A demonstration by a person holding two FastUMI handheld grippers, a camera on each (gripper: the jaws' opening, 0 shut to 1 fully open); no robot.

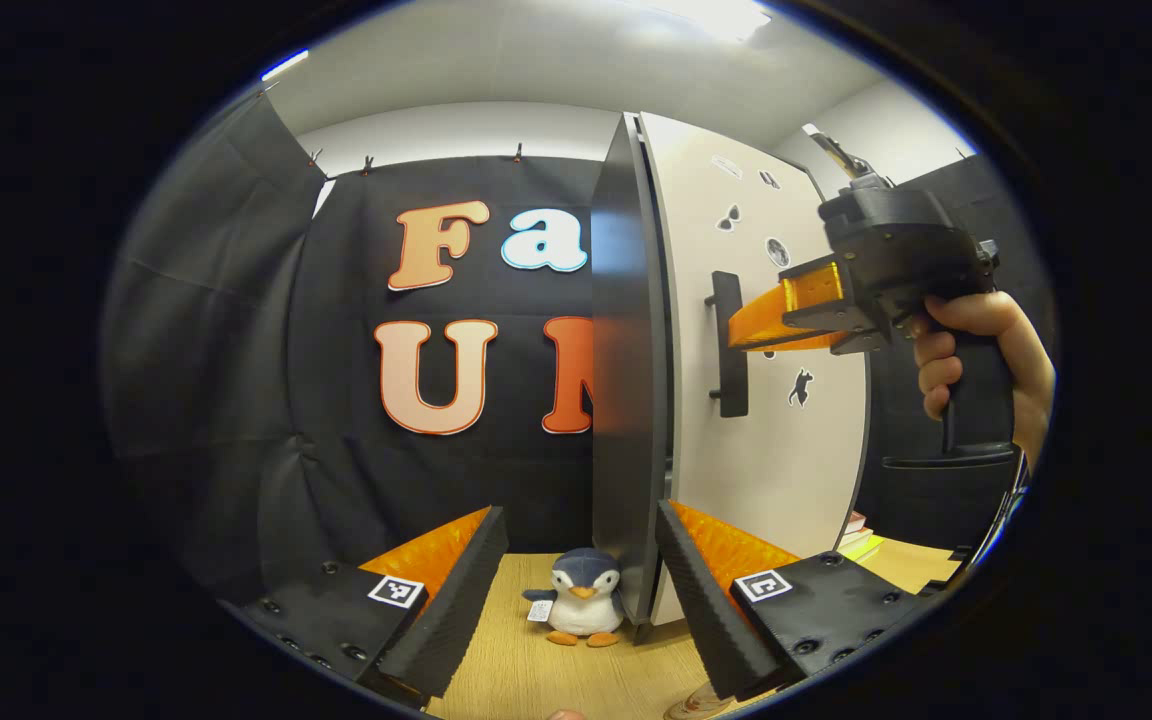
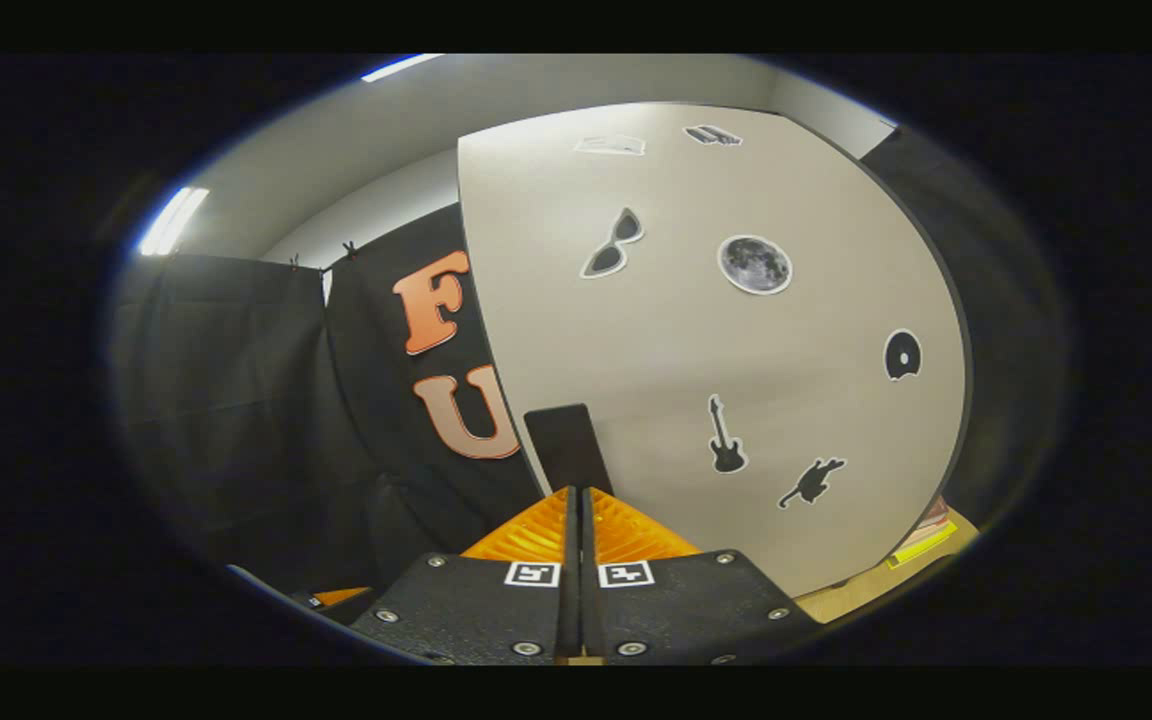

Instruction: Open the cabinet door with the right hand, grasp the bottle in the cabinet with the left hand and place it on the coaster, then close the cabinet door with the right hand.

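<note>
Left gripper view, read left to right, showed a plush penguin [image 1: 581, 598] standing on the wooden counter [image 1: 536, 680] near the cabinet's dark side panel [image 1: 626, 380], then the pale cabinet door [image 1: 766, 420] with its dark vertical handle [image 1: 729, 345], and at far right a hand [image 1: 976, 360] holding the right gripper [image 1: 751, 335], its tips meeting the handle, presumably to work the door. The left gripper [image 1: 581, 590] hung wide open and empty, likely waiting its turn. In the right gripper view the right gripper's fingers lay nearly together; whether they pinched the handle I could not tell. I could not make out the bottle or coaster, which were presumably behind the door.
</note>
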